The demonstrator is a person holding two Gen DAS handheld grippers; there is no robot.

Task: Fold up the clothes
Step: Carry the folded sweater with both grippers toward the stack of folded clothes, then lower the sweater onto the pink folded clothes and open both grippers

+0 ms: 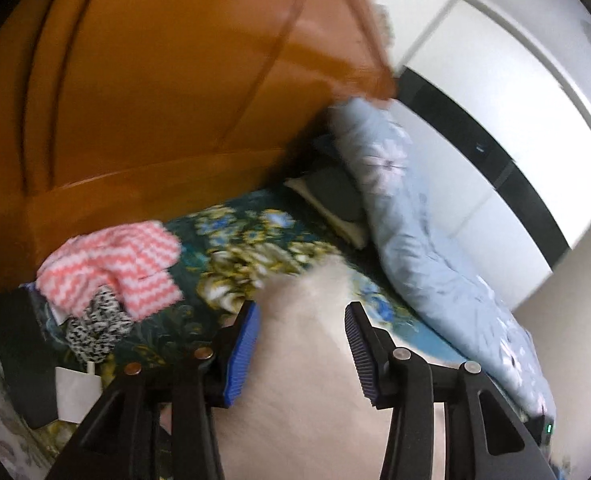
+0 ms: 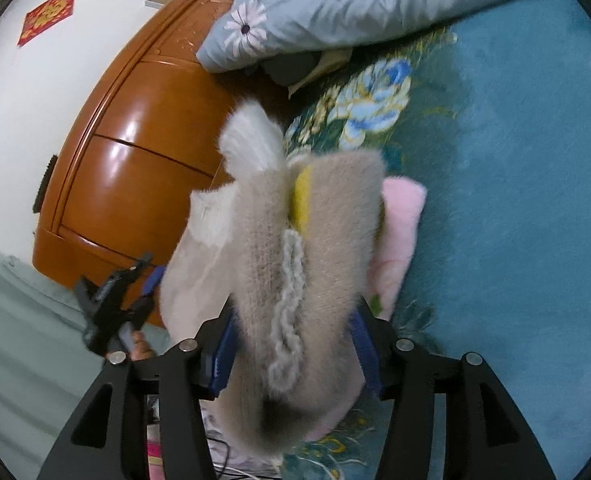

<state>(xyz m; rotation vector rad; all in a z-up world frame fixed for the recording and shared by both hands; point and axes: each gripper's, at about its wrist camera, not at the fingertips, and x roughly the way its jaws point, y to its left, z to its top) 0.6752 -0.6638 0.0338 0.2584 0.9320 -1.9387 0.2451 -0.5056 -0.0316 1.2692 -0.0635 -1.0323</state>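
Note:
A fluffy beige garment (image 2: 291, 264) with a yellow patch and a grey yarn loop hangs bunched between the blue pads of my right gripper (image 2: 293, 344), which is shut on it above the bed. A folded pink garment (image 2: 399, 240) lies on the bedspread just behind it. My left gripper (image 1: 303, 340) is open, its jaws apart over a blurred pale fabric (image 1: 307, 360); it also shows at the left of the right wrist view (image 2: 135, 280). A pink-and-white zigzag garment (image 1: 115, 264) and a black-and-white one (image 1: 95, 328) lie piled at the left.
The bed has a dark teal floral bedspread (image 1: 247, 240) and a light blue quilt (image 1: 415, 240) along its far side. An orange wooden headboard (image 1: 155, 80) stands behind. A dark pillow (image 1: 331, 196) lies by the quilt. White cupboards (image 1: 515, 120) stand at the right.

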